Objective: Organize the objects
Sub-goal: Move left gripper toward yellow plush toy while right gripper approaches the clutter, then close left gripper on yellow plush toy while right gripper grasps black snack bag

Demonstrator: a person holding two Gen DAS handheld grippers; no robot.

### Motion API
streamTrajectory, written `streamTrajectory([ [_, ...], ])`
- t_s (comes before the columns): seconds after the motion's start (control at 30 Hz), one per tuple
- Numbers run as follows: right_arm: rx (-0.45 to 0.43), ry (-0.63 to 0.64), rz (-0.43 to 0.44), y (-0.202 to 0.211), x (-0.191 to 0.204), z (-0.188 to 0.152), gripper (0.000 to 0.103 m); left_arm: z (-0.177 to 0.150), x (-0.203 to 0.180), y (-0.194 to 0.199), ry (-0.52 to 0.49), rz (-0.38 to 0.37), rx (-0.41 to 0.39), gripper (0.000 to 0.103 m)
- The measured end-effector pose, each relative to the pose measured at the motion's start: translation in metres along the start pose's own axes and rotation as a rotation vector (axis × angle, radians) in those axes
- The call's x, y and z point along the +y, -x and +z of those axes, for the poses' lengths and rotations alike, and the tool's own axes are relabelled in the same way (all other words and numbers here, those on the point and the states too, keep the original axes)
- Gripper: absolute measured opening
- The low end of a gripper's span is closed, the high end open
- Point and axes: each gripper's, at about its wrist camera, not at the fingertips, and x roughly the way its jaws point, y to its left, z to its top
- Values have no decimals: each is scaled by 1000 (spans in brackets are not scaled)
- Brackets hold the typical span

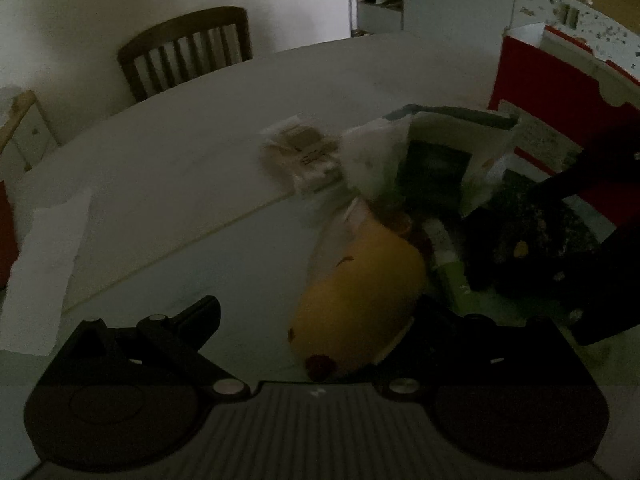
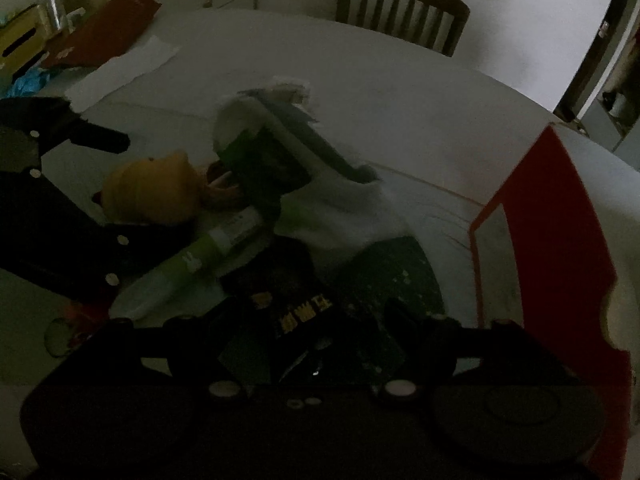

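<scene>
A heap of objects lies on the white table (image 1: pixel 168 168). My left gripper (image 1: pixel 320 312) is open, its fingers standing on either side of a yellow soft pouch (image 1: pixel 360 288). The pouch touches the right finger and leaves a gap to the left one. From the right wrist view, the same yellow pouch (image 2: pixel 152 192) sits between those fingers. My right gripper (image 2: pixel 296 320) is open over a dark packet with yellow characters (image 2: pixel 296 304). A green-and-white tube (image 2: pixel 192 264) lies between the pouch and the packet. The scene is very dim.
A white bag holding a dark green box (image 2: pixel 264 160) lies behind the heap. A speckled dark green packet (image 2: pixel 392 272) and a tall red box (image 2: pixel 560 240) are on the right. A labelled clear packet (image 1: pixel 304 152), white paper (image 1: pixel 44 264) and a wooden chair (image 1: pixel 188 52) are farther off.
</scene>
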Motion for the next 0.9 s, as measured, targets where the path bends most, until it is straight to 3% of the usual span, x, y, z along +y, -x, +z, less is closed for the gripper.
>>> streamTrajectory([
  [0.07, -3, -1, 11, 0, 1, 0, 77, 0, -2, 0, -8, -14, -9, 99],
  [0.13, -6, 4, 13, 1, 5, 0, 76, -1, -6, 1, -24, -21, -13, 84],
  [0.23, -8, 3, 25, 3, 7, -1, 73, -1, -8, 2, -22, -44, -14, 71],
  [0.33, -2, -15, 49, 5, 6, -2, 60, -2, -10, 5, -22, -62, -11, 59],
  [0.6, 2, -79, 56, 15, 6, -12, 48, -5, -12, 15, 18, -64, -3, 55],
  [0.9, 6, -154, 80, 36, 5, -33, 46, -13, -11, 41, 112, -79, 4, 54],
])
